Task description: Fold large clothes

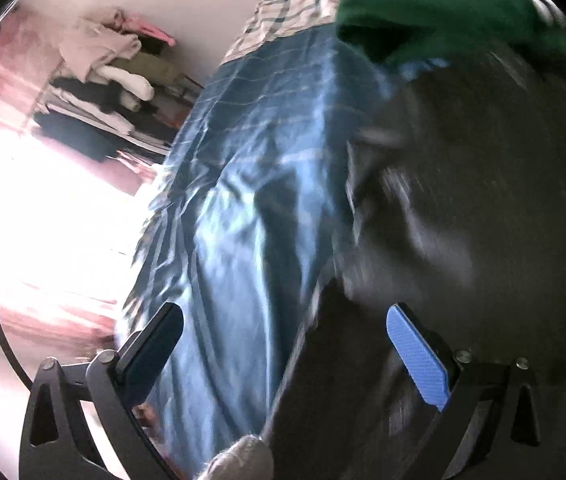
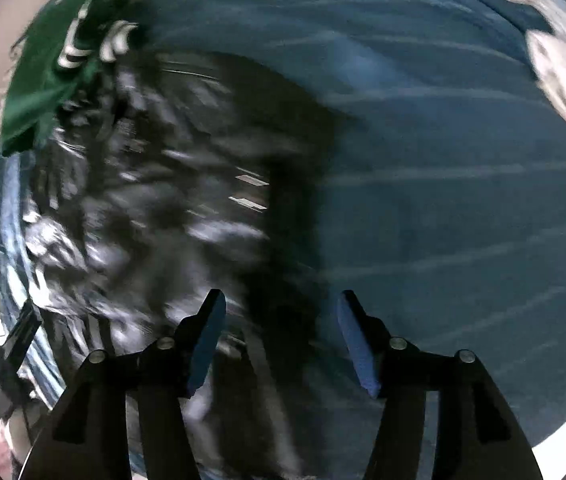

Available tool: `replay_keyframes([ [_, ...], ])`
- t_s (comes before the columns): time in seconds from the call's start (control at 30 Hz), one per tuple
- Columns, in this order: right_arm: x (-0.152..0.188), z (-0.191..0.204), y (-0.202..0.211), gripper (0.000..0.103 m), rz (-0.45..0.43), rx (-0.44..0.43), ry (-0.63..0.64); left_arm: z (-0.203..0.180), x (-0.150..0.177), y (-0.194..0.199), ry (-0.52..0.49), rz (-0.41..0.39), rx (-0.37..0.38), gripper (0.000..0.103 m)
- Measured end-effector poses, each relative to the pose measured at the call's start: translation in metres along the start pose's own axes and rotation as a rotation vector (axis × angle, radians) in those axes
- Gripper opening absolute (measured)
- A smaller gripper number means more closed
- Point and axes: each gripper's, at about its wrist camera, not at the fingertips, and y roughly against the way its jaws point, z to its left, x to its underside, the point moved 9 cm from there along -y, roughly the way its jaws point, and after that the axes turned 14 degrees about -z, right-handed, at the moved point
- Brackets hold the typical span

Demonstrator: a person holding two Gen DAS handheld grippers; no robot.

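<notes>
The left tool (image 1: pixel 283 356) has its 2 fingers wide apart and holds nothing. The right tool (image 2: pixel 281 340) is spread apart and bare too. A blurry black garment (image 2: pixel 171 208) lies on the blue bed sheet (image 1: pixel 251 184), with a green garment (image 1: pixel 435 8) touching its far end.

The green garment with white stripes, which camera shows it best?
The left wrist view: the green garment is sharper there, lying beyond the dark garment. The right wrist view shows it motion-blurred at the upper left edge.
</notes>
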Motion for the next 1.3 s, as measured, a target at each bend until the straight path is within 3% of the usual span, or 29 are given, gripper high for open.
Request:
replay_keyframes([
  [0.1, 0.025, -0.046, -0.002, 0.06, 0.038, 0.035, 0.026, -0.018, 0.036, 0.045, -0.076, 0.04, -0.048, 0.103],
  [0.23, 0.051, -0.098, 0.003, 0.06, 0.08, 0.053, 0.056, -0.062, 0.091, 0.124, -0.171, 0.09, -0.043, 0.103],
  [0.37, 0.072, -0.146, 0.008, 0.06, 0.117, 0.068, 0.1, -0.115, 0.133, 0.2, -0.229, 0.12, 0.036, 0.103],
  [0.5, 0.083, -0.189, 0.007, 0.06, 0.159, 0.082, 0.109, -0.169, 0.151, 0.257, -0.281, 0.113, 0.119, 0.103],
  [0.63, 0.083, -0.227, 0.006, 0.06, 0.186, 0.104, 0.063, -0.213, 0.154, 0.274, -0.31, 0.105, 0.144, 0.103],
  [0.7, 0.079, -0.243, 0.007, 0.06, 0.188, 0.107, 0.035, -0.23, 0.153, 0.268, -0.32, 0.087, 0.123, 0.103],
  [0.77, 0.071, -0.255, 0.011, 0.06, 0.175, 0.115, 0.032, -0.244, 0.151, 0.247, -0.352, 0.095, 0.082, 0.103],
  [0.87, 0.059, -0.255, 0.015, 0.06, 0.158, 0.09, 0.041, -0.237, 0.136, 0.217, -0.279, 0.117, 0.044, 0.101],
  [0.9, 0.055, -0.25, 0.015, 0.06, 0.155, 0.075, 0.05, -0.226, 0.126, 0.207, -0.221, 0.11, 0.036, 0.084],
  [0.93, 0.05, -0.244, 0.015, 0.06, 0.147, 0.044, 0.065, -0.218, 0.121, 0.201, -0.181, 0.11, 0.05, 0.074],
  [0.97, 0.046, -0.237, 0.014, 0.061, 0.143, 0.018, 0.075, -0.212, 0.117, 0.195, -0.128, 0.127, 0.088, 0.049],
  [1.0, 0.041, -0.227, 0.012, 0.061, 0.138, -0.027, 0.084, -0.208, 0.114, 0.19, -0.074, 0.146, 0.145, 0.015],
  [1.07, 0.031, -0.199, 0.01, 0.063, 0.127, -0.147, 0.086, -0.193, 0.104, 0.187, 0.006, 0.141, 0.207, 0.008],
  [1.13, 0.018, -0.169, 0.007, 0.078, 0.112, -0.265, 0.082, -0.175, 0.094, 0.187, 0.044, 0.116, 0.225, 0.007],
  [1.23, -0.005, -0.115, 0.009, 0.086, 0.082, -0.484, 0.024, -0.141, 0.08, 0.191, 0.108, 0.082, 0.254, 0.006],
  [1.3, -0.017, -0.085, 0.006, 0.087, 0.083, -0.581, -0.035, -0.124, 0.071, 0.191, 0.125, 0.064, 0.274, 0.005],
])
